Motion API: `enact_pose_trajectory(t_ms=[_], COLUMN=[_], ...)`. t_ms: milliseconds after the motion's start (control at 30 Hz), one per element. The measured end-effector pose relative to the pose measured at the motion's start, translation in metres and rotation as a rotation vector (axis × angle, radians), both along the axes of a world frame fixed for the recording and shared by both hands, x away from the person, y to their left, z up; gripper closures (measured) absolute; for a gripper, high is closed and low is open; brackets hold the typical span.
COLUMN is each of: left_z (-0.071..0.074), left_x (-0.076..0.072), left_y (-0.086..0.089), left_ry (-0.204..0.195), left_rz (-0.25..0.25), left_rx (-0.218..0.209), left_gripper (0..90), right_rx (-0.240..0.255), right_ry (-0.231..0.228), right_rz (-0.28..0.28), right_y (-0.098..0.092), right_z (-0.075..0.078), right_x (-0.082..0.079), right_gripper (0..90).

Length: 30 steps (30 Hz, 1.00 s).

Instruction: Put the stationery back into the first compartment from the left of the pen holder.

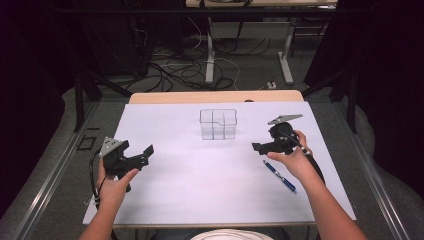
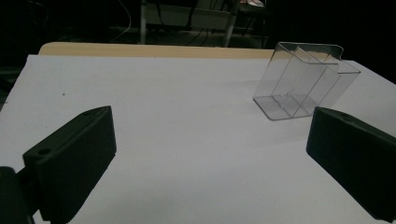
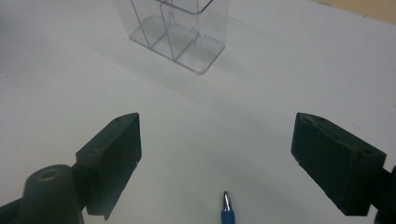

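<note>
The clear divided organizer (image 1: pixel 218 124) stands upright toward the far middle of the white table (image 1: pixel 200 190), empty. Your left gripper (image 1: pixel 142 156) has its jaws spread wide and holds nothing, your hand low at the left side. Your right gripper (image 1: pixel 260 147) is likewise spread and empty, tilted down, with the blue pen (image 1: pixel 280 176) lying just beneath your wrist.

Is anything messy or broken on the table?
Nothing looks broken or spilled. The clear divided holder stands upright and empty on the white table. The blue pen lies loose on the table near the right gripper, not in the holder. Both grippers are open and hold nothing.
</note>
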<state>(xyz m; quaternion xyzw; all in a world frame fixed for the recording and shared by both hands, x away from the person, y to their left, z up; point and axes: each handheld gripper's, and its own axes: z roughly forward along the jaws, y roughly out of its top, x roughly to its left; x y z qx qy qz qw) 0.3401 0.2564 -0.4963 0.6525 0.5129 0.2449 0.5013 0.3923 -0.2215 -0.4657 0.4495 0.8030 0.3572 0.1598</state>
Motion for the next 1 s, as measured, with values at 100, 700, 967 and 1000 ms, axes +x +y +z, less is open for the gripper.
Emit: enact_pose_trajectory(t_ms=[100, 700, 967, 1000], left_z=[0.0, -0.001, -0.001, -0.001], left_x=[0.0, 0.001, 0.001, 0.001], left_y=[0.0, 0.0, 0.0, 0.0], left_ry=[0.0, 0.008, 0.009, 0.009], left_rz=[0.002, -0.001, -0.005, -0.005], left_rx=[-0.003, -0.001, 0.004, 0.004], left_gripper=[1.6, 1.7, 2.0, 2.0], right_rx=[-0.011, -0.1, -0.171, -0.18], right_ry=[0.044, 0.282, 0.346, 0.359], right_rz=[-0.015, -0.034, -0.049, -0.052], right_y=[0.0, 0.0, -0.004, -0.004], right_z=[-0.004, -0.028, -0.035, -0.036], right_x=[-0.002, -0.003, -0.001, -0.002], right_gripper=[17.6, 38.9, 51.8, 53.3])
